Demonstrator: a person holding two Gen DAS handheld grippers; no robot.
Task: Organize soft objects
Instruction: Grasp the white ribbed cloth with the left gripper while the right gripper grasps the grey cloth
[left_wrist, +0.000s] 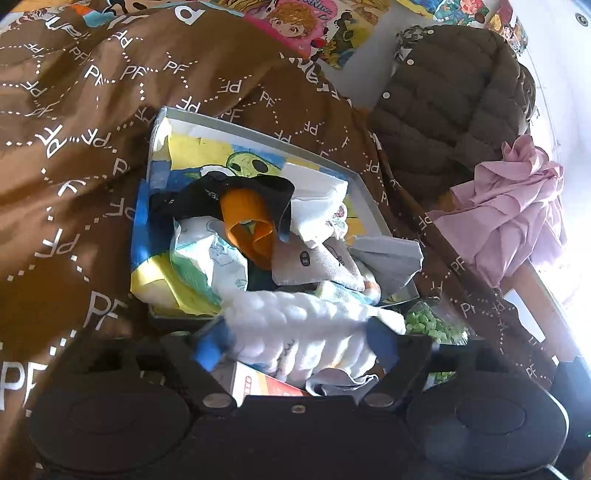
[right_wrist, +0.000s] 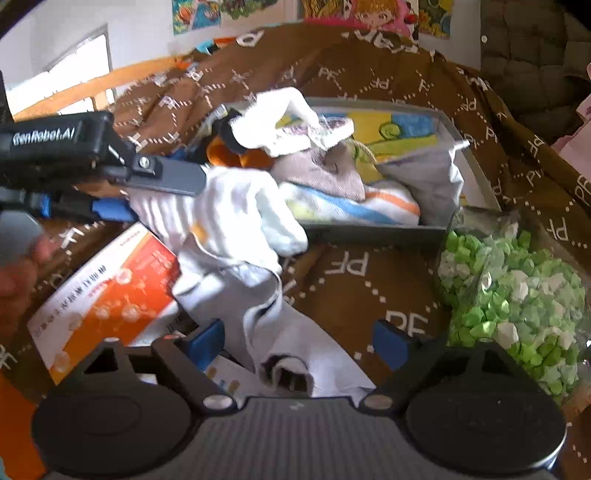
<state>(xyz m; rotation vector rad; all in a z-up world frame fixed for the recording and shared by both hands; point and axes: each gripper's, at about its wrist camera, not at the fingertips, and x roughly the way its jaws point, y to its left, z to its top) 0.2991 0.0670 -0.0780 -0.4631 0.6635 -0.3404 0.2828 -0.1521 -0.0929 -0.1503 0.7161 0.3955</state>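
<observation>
The left gripper's (left_wrist: 299, 343) blue-padded fingers (left_wrist: 212, 349) grip a white ribbed sock (left_wrist: 295, 332), just in front of the grey box (left_wrist: 369, 184) of socks. The right gripper's (right_wrist: 299, 341) fingers (right_wrist: 389, 341) stand wide, straddling the sock's loose end without touching it, also before the box.
</observation>
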